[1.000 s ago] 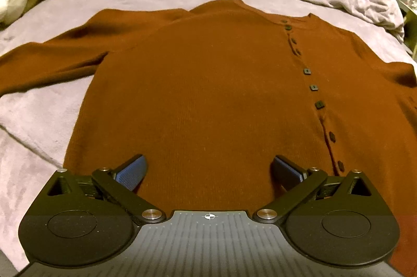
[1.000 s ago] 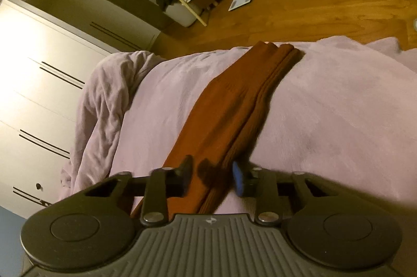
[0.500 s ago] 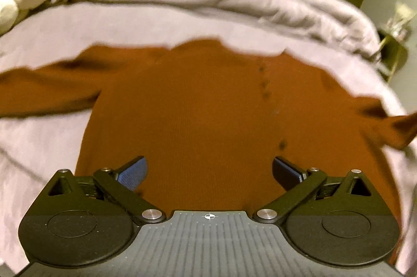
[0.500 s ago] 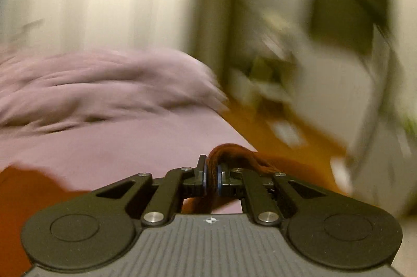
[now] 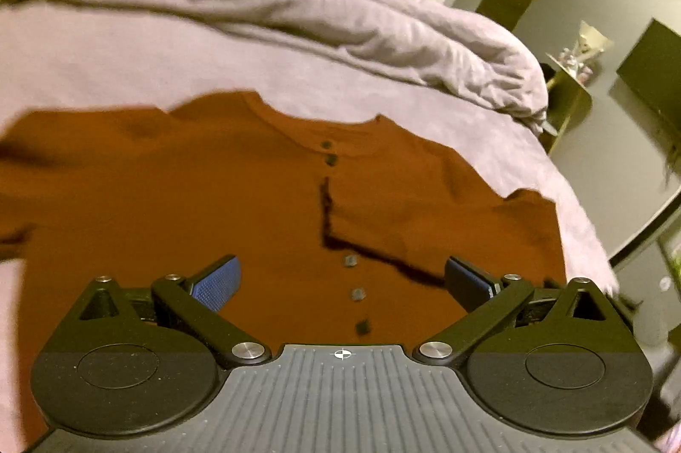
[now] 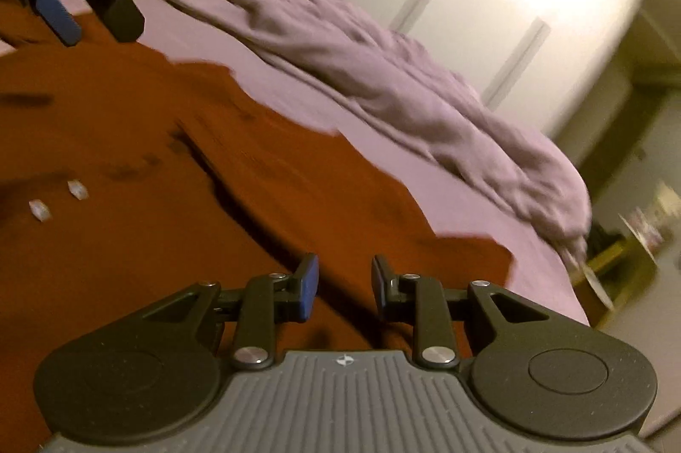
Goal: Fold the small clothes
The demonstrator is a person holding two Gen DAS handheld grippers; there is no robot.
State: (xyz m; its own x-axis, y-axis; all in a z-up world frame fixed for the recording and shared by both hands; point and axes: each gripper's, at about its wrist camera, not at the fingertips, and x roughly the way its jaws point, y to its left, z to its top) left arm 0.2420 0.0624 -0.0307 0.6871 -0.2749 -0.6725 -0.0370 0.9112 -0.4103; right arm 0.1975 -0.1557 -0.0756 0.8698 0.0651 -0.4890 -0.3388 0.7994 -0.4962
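Lilac bed sheet (image 5: 127, 61): rust cardigan (image 5: 170, 206) lies flat, your left gripper (image 5: 340, 278) wide open, right gripper (image 6: 344, 280) parted, holding nothing.

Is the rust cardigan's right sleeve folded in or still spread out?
Folded in: the sleeve lies across the cardigan front, its edge crossing the button row.

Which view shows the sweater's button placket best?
The left wrist view: the button placket runs down the middle of the rust sweater, neckline to hem. The right wrist view shows only two pale buttons at its left edge, blurred.
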